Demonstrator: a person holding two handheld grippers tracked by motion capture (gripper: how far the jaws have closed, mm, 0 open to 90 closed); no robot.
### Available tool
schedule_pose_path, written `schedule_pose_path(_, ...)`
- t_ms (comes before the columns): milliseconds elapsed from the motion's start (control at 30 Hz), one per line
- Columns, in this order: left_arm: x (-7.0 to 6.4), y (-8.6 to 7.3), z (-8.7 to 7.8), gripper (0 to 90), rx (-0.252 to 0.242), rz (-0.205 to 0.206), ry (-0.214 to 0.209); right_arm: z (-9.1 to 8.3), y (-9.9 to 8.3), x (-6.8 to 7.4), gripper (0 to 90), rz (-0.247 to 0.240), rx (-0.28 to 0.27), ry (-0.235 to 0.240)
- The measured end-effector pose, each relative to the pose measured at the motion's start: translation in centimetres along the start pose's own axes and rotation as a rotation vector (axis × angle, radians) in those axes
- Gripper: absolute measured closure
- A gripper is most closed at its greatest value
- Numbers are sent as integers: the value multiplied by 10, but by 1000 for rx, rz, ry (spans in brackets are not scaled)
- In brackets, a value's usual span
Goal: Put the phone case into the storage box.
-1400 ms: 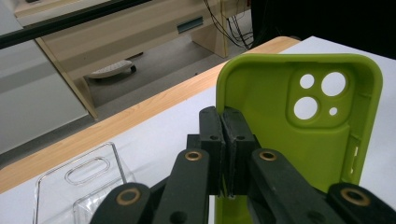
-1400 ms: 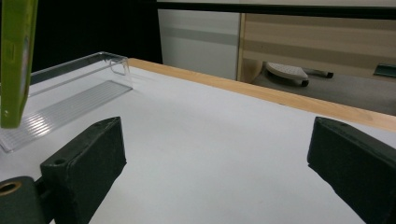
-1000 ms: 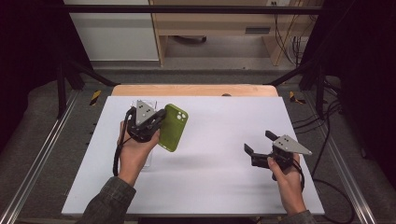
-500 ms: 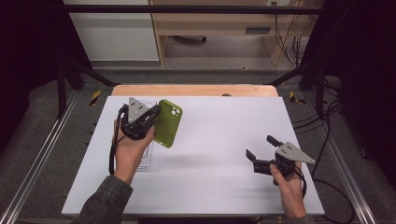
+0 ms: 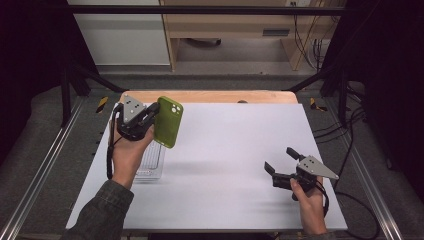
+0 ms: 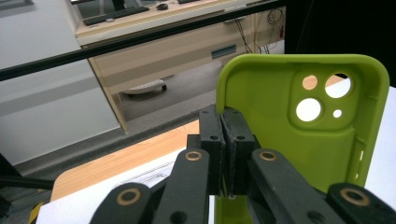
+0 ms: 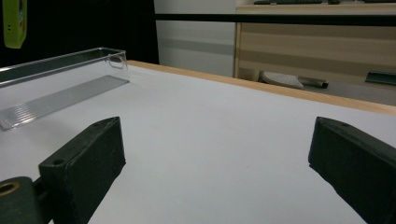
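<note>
A lime-green phone case (image 5: 168, 121) hangs in the air over the table's left side, held upright by its edge. My left gripper (image 5: 148, 118) is shut on that edge. In the left gripper view the case (image 6: 303, 140) shows its inner face and camera holes, with the jaws pressed together on its rim at my left gripper (image 6: 224, 154). My right gripper (image 5: 280, 161) stands open low over the white table near the right front, with nothing between its fingers. In the right gripper view the case's corner (image 7: 14, 23) shows at top left.
A clear plastic tray (image 5: 150, 162) lies on the white table (image 5: 235, 150) under my left hand, also seen as the tray (image 7: 60, 70) in the right gripper view. A wooden strip (image 5: 225, 96) edges the table's far side. Black frame bars and cables surround the table.
My left gripper has lifted the green case and carried it left and farther back, turning it more upright. My right gripper has drifted down toward the table's front right.
</note>
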State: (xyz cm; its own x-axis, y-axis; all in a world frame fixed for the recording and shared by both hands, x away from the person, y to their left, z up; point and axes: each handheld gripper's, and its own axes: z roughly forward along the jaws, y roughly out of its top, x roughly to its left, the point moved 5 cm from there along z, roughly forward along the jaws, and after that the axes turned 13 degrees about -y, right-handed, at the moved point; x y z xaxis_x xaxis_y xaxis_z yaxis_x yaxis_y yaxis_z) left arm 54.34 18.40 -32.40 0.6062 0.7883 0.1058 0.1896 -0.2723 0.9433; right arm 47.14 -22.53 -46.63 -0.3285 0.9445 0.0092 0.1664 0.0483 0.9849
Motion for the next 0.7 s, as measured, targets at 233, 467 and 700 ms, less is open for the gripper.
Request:
schedule_pose_path(233, 10, -1, -2, 873, -17, -29, 17, -1, -1, 2, 38, -5, -10, 12)
schedule_pose_path(467, 19, -3, -2, 873, -21, -43, 42, -4, -1, 2, 38, -21, -17, 17)
schedule_pose_path(700, 28, -4, -2, 873, -23, -59, 63, -7, -3, 2, 38, -27, -26, 14)
